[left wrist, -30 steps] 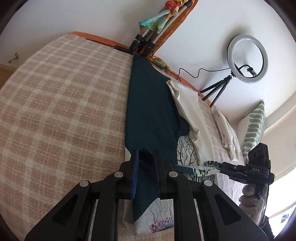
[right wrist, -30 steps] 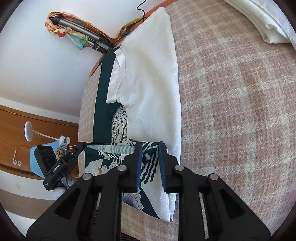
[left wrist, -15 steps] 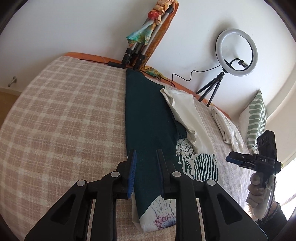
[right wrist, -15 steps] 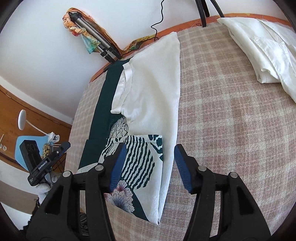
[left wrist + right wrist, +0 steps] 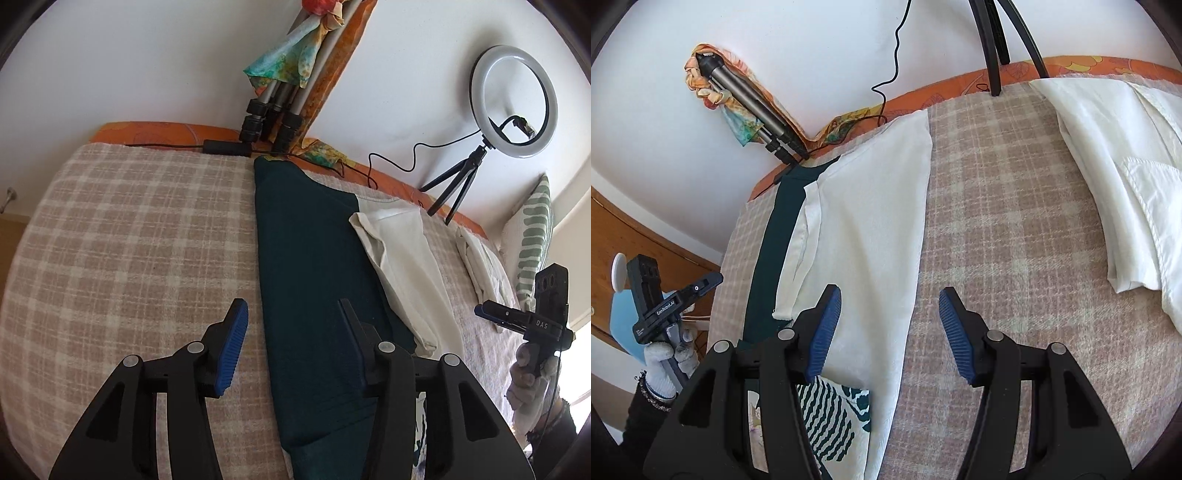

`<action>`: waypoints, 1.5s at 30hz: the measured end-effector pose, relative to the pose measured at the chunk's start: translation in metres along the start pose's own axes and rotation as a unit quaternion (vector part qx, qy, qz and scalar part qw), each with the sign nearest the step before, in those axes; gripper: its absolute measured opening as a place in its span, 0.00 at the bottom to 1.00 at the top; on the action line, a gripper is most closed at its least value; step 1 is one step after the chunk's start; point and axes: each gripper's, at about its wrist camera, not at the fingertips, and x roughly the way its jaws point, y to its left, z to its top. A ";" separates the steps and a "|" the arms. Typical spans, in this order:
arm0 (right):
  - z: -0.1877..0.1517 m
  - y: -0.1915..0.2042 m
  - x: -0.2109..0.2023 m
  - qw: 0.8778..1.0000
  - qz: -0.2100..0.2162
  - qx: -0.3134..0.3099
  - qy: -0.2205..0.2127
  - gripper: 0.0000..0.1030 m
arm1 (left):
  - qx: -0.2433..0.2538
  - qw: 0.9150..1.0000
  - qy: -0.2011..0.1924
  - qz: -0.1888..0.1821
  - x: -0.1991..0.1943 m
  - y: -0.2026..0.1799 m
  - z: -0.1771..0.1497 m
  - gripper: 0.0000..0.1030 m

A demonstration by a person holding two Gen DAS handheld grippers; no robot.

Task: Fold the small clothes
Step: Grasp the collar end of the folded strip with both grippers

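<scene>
The garment (image 5: 317, 295) lies on the bed (image 5: 129, 240) as a long narrow strip, one half dark teal and the other cream, with a patterned panel (image 5: 831, 424) showing at its near end. Taking the folded tripod (image 5: 273, 107) at the wall as the landmark, the strip's far end sits just below the tripod's feet, and its long axis runs from there straight back toward both tools. That axis is what the next fold turns on: by my reading the strip is already folded lengthwise, so the near end must be carried along it toward the tripod.

The left tool (image 5: 291, 317) hovers with its jaws spread wide and nothing between them. It straddles the teal edge on the side away from the ring light (image 5: 513, 99): its blue pad hangs over bare plaid blanket and the other finger over teal cloth.

The right tool (image 5: 890, 314) is likewise gaping and empty. Its left pad hangs over the cream half and its right pad over plaid, so the cream edge farthest from the tripod runs up between them. A separate heap of white clothes (image 5: 1115, 177) lies well apart, farther still from the tripod.

Each tool is nearest its own long edge, teal for the left and cream for the right. The near hem sits below the fingers, partly hidden, so both would need to drop back to catch the corners.
</scene>
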 end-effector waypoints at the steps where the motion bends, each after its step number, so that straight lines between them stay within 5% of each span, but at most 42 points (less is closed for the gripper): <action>1: 0.008 -0.001 0.006 1.000 0.001 -0.009 0.005 0.60 | -0.004 1.000 0.000 -0.005 0.007 0.005 0.008 0.46; 5: 0.042 -0.002 0.030 0.999 -0.015 -0.035 0.015 0.60 | -0.026 0.999 0.008 -0.020 0.038 0.020 0.036 0.50; 11: 0.088 -0.028 0.073 1.000 0.003 0.005 0.018 0.60 | -0.061 0.997 0.013 -0.036 0.084 0.039 0.062 0.50; 20: 0.137 -0.022 0.104 1.000 0.022 -0.021 0.008 0.60 | -0.060 0.997 -0.007 -0.051 0.120 0.038 0.095 0.50; 22: 0.142 -0.019 0.108 0.999 0.021 -0.028 0.006 0.59 | -0.043 0.998 -0.009 -0.048 0.125 0.033 0.099 0.47; 25: 0.147 -0.016 0.116 0.999 0.017 -0.032 0.013 0.38 | -0.025 0.999 -0.008 -0.037 0.134 0.029 0.100 0.14; 28: 0.149 -0.014 0.121 0.999 0.010 -0.035 0.021 0.09 | -0.020 0.999 -0.012 -0.036 0.135 0.030 0.101 0.05; 45: 0.124 0.037 0.034 0.996 0.050 -0.058 -0.038 0.05 | 0.006 0.996 -0.071 -0.054 0.048 0.007 0.080 0.02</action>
